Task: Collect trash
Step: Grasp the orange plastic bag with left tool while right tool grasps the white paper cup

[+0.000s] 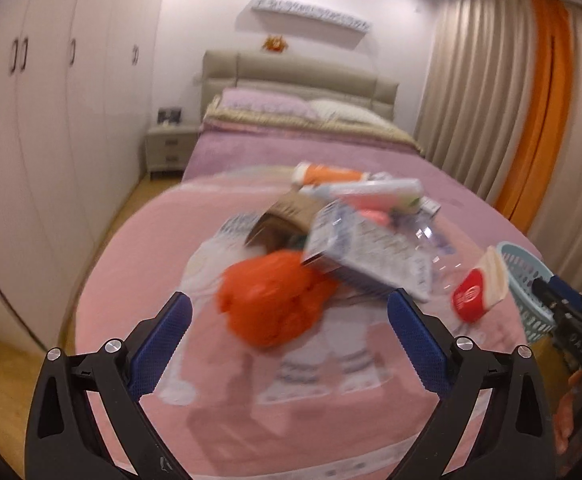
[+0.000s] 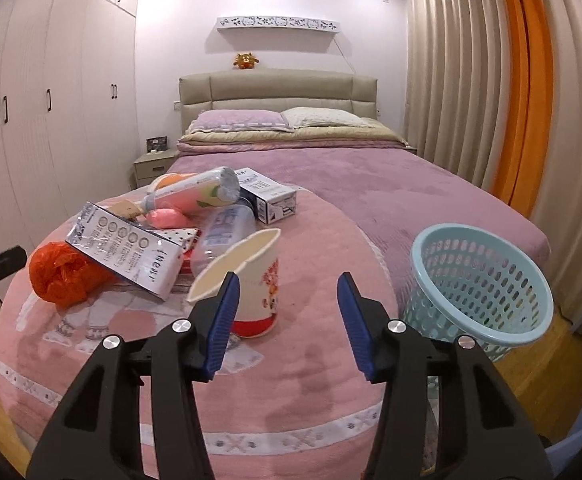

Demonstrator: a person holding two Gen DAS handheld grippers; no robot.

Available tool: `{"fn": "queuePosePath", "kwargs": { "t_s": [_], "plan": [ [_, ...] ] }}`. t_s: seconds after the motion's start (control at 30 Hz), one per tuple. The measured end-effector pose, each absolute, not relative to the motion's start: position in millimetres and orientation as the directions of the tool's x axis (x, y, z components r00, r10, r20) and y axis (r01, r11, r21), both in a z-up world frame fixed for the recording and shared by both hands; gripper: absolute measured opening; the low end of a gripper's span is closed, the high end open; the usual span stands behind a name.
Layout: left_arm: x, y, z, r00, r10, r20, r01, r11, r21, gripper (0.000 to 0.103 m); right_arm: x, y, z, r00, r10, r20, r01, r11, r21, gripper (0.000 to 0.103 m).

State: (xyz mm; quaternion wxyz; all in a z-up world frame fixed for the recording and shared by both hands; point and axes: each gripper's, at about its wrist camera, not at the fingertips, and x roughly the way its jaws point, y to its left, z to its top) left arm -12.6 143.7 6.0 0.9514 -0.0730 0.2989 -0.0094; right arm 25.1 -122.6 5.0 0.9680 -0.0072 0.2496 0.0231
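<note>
A heap of trash lies on the pink blanket [image 2: 299,384]: a crumpled orange bag [image 1: 271,304] [image 2: 59,276], a long printed box [image 1: 371,256] [image 2: 131,252], a clear plastic bottle [image 2: 223,236], a pink tube [image 2: 195,194] and a small box [image 2: 269,196]. A paper cup [image 2: 259,276] [image 1: 477,288] stands upright nearest the right side. My left gripper [image 1: 289,300] is open, with the orange bag just beyond its fingertips. My right gripper [image 2: 289,280] is open; its left finger overlaps the cup's rim and nothing is gripped.
A light blue mesh basket [image 2: 491,336] [image 1: 527,276] stands tilted at the bed's right edge, beside the right gripper. Beyond the heap the purple bedspread [image 2: 371,184] runs to the pillows and headboard. Wardrobes line the left wall, curtains the right.
</note>
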Motion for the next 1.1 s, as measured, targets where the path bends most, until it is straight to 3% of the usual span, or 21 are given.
{"fn": "queuePosePath", "kwargs": {
  "t_s": [0.1, 0.3, 0.37, 0.47, 0.53, 0.77, 0.8, 0.87, 1.0, 1.1],
  "plan": [
    [-1.7, 152.8, -2.5, 0.788, -0.09, -0.61, -0.01, 0.987, -0.159, 0.095, 26.0, -116.7, 3.2, 0.872, 0.051, -0.488, -0.058, 0.998, 0.0, 0.075],
    [31.1, 162.8, -19.6, 0.733, -0.143, -0.665, -0.001, 0.978, -0.21, 0.093, 30.3, -109.5, 2.9, 0.868, 0.06, -0.493, -0.069, 0.998, -0.001, 0.077],
    [38.5, 160.7, -25.8, 0.708, -0.151, -0.69, 0.011, 0.979, -0.203, 0.083, 33.6, -106.2, 2.3, 0.865, 0.064, -0.497, -0.074, 0.997, -0.002, 0.08],
    [45.0, 162.5, -34.1, 0.693, -0.18, -0.698, 0.013, 0.971, -0.237, 0.077, 39.2, -101.5, -0.8, 0.856, 0.068, -0.512, -0.082, 0.997, -0.004, 0.081],
    [49.3, 163.2, -38.8, 0.681, -0.19, -0.707, 0.013, 0.969, -0.249, 0.063, 45.8, -96.7, -5.2, 0.846, 0.074, -0.529, -0.09, 0.996, -0.005, 0.081],
    [47.3, 160.8, -32.3, 0.707, -0.182, -0.683, 0.017, 0.97, -0.241, 0.044, 74.3, -93.7, -14.6, 0.816, 0.031, -0.577, -0.049, 0.999, -0.015, 0.081],
    [45.1, 159.7, -30.2, 0.713, -0.182, -0.677, 0.02, 0.971, -0.24, 0.042, 79.3, -95.2, -15.3, 0.811, 0.032, -0.584, -0.044, 0.999, -0.007, 0.08],
    [40.4, 158.6, -26.4, 0.726, -0.181, -0.663, 0.024, 0.971, -0.238, 0.04, 87.0, -98.2, -17.0, 0.8, 0.038, -0.599, -0.042, 0.999, 0.008, 0.066],
    [27.5, 156.6, -14.7, 0.762, -0.159, -0.628, 0.021, 0.975, -0.221, 0.037, 100.4, -104.7, -23.5, 0.77, 0.08, -0.633, -0.066, 0.997, 0.046, 0.028],
    [15.5, 157.8, -3.2, 0.791, -0.136, -0.597, 0.009, 0.977, -0.211, 0.037, 102.4, -111.0, -24.9, 0.765, 0.107, -0.636, -0.074, 0.994, 0.078, 0.024]
  ]
}}
